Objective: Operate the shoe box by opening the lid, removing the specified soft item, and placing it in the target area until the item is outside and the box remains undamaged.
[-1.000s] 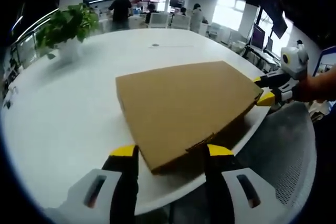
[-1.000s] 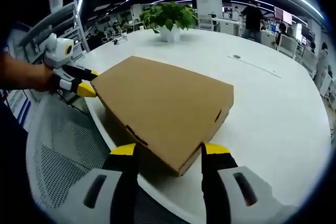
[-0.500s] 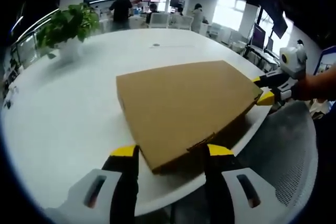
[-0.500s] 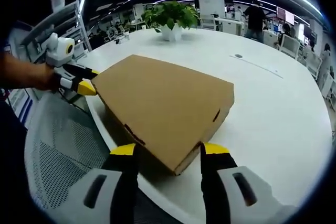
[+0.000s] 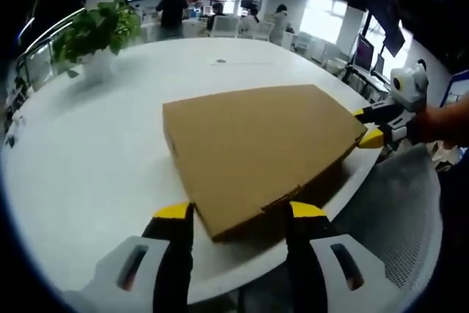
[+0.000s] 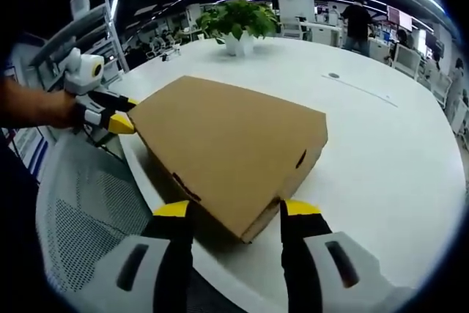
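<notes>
Still-closed shoe box (image 5: 256, 152) on white table (image 5: 95, 152), contents hidden.

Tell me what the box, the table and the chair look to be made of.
Box: plain brown cardboard, matte, with visible folded edges and a tab slot. Table: smooth white top with a slight sheen, likely laminate, though I cannot be sure. Chair: grey mesh fabric, its fine perforated weave showing.
</notes>
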Motion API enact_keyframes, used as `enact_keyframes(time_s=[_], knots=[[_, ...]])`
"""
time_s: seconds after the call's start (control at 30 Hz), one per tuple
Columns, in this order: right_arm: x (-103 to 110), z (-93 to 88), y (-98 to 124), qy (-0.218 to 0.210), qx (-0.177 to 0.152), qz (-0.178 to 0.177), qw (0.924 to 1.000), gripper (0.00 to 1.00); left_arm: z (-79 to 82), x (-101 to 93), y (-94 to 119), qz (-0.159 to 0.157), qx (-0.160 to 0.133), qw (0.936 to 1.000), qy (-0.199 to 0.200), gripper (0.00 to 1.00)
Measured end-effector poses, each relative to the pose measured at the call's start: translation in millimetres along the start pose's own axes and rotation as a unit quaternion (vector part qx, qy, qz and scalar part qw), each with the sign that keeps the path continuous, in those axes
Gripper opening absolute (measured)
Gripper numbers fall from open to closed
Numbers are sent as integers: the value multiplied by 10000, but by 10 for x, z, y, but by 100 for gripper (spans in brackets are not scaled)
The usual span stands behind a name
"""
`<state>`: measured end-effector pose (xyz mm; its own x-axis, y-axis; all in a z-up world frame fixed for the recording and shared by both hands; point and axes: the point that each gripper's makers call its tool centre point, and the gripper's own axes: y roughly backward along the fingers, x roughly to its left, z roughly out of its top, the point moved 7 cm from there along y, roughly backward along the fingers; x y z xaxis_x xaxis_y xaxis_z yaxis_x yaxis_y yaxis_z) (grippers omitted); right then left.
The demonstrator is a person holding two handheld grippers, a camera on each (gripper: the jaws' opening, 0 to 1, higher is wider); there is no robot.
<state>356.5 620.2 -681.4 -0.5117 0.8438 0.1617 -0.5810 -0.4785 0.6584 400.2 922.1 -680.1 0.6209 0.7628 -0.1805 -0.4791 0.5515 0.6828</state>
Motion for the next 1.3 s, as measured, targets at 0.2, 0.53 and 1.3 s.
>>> enact_keyframes(time_s=[0.2,0.53,1.3], knots=[[-8,-35,14,-100,-38,32,9999,47,-8,7,30,-6,-84,9999,73,48],[34,-178,-20,270,206,151,9993,46,6,5,89,-64,-332,9994,91,48],[67,-123,92,312,95,204,9993,38,-66,-77,108,-92,-237,9995,197,53]])
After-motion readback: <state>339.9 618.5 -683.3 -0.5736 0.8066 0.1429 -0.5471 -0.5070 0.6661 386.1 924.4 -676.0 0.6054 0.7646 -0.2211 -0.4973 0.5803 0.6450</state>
